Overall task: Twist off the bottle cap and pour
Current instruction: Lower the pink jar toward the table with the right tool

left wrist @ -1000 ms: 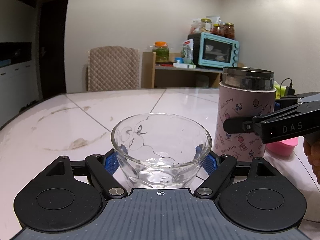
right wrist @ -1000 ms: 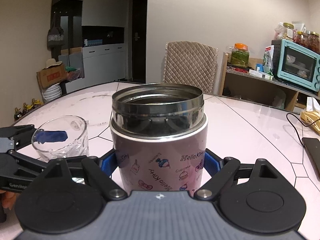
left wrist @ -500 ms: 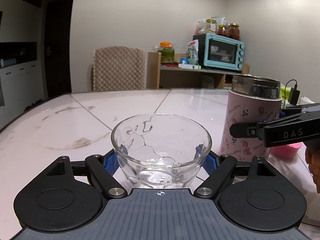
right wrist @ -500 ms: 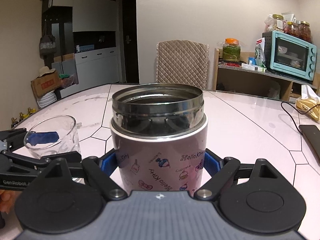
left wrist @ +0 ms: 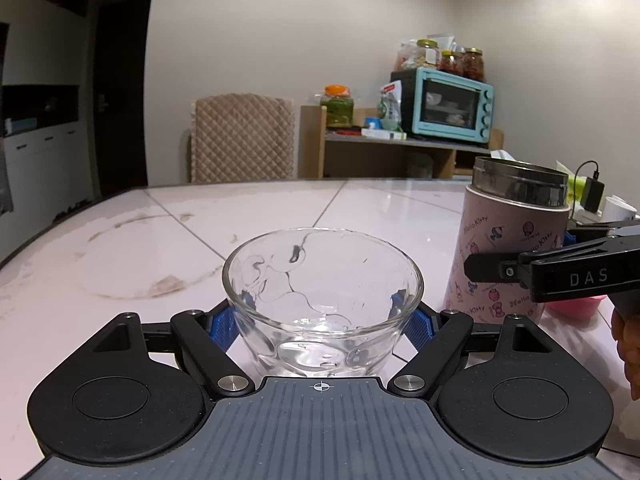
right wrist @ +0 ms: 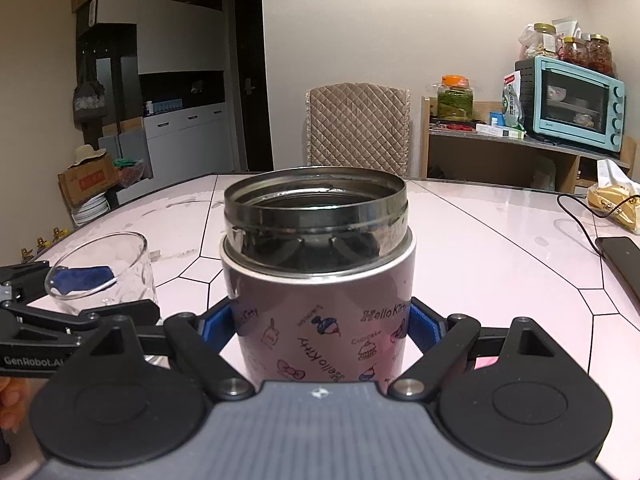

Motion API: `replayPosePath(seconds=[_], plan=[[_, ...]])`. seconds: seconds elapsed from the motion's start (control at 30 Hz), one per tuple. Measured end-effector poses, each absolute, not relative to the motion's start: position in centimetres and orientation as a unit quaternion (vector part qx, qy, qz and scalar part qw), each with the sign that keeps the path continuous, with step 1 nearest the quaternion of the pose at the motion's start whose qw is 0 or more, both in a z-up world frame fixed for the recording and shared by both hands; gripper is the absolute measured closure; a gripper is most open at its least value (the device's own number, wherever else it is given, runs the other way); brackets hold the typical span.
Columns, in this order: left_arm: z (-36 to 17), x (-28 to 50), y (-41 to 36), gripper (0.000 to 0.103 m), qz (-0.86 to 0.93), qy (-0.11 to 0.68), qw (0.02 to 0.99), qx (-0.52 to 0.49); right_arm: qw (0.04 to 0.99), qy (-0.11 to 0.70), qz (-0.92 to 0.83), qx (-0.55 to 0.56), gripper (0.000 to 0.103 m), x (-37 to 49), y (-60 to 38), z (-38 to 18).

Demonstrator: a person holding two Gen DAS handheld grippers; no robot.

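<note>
The left tongs (left wrist: 322,316) are closed round the lower wall of the glass (left wrist: 322,300), blue pads (left wrist: 224,326) pressed to either side; held low like that, the rim stays free to take the pour, and the glass cannot slide on the glossy surface (left wrist: 240,216). The right tongs (right wrist: 320,328) clamp the flask (right wrist: 320,280) across its printed body, below the steel neck, so the open mouth is unobstructed; the cap is already off, and I judge a pink thing (left wrist: 576,306) partly hidden behind the flask may be it, though that is uncertain. Flask and glass stand upright, near each other but apart, the flask to the right of the glass; whether the flask is resting or just lifted I cannot tell. The pour itself is not yet begun; tilting toward the glass looks the next need.
</note>
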State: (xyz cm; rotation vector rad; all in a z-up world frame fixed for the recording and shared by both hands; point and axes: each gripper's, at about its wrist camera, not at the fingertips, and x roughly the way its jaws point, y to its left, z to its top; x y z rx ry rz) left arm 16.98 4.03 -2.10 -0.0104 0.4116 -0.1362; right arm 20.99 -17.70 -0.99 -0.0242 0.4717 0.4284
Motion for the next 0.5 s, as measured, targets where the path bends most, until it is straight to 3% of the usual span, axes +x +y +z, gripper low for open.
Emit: replayPosePath(seconds=[0.5], plan=[[-2.1, 17.42, 4.56, 0.018, -0.062, 0.205, 0.977, -0.006, 0.952, 0.227, 0.202, -0.012, 0.015, 20.28, -17.72, -1.35]])
